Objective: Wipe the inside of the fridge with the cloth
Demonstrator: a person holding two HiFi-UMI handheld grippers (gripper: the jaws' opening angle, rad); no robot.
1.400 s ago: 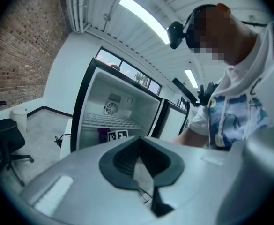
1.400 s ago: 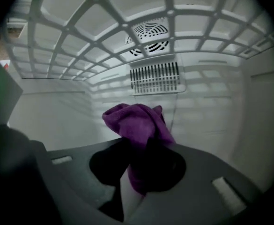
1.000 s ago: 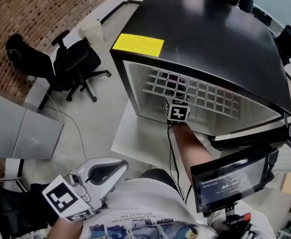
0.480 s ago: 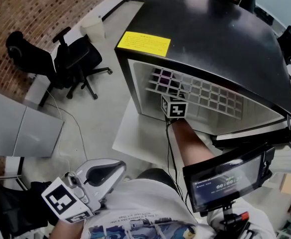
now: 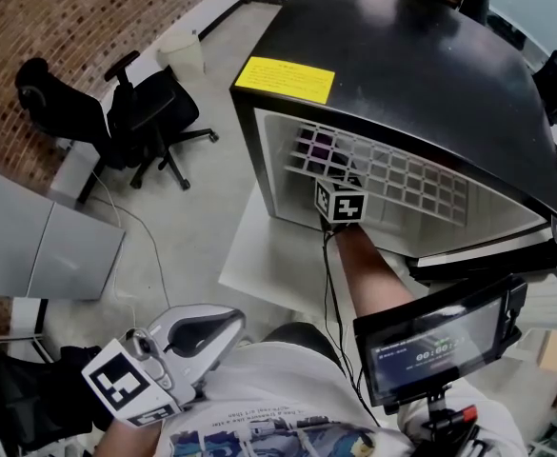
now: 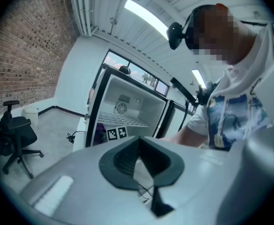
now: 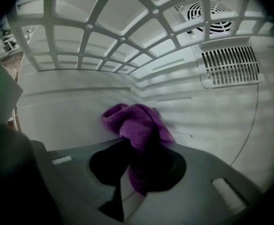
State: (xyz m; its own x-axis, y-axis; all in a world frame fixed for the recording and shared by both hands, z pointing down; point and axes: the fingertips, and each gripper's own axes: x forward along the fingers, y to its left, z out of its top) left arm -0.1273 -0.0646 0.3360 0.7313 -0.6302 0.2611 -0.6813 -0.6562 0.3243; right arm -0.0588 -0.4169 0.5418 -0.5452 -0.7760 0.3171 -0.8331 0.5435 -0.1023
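Purple cloth [image 7: 139, 121]: judged light, soft and limp, and it should squash flat under pressure; best pinched at a bunched fold. Fuzzy pile, crumpled, no soiling visible. The right gripper [image 7: 136, 149] is clamped on it, the wad poking past the tips, seemingly against the fridge [image 5: 402, 65] inner wall, beneath the wire shelf [image 7: 104, 36]. The left gripper [image 5: 197, 336] is closed, empty, low outside.

White T-shirt [image 5: 259, 403] with blue print at lower centre. Grey left gripper [image 5: 228, 324], lower left, bears a black-and-white marker cube [image 5: 126, 381]; a black cable [image 5: 326, 288] hangs mid-frame.
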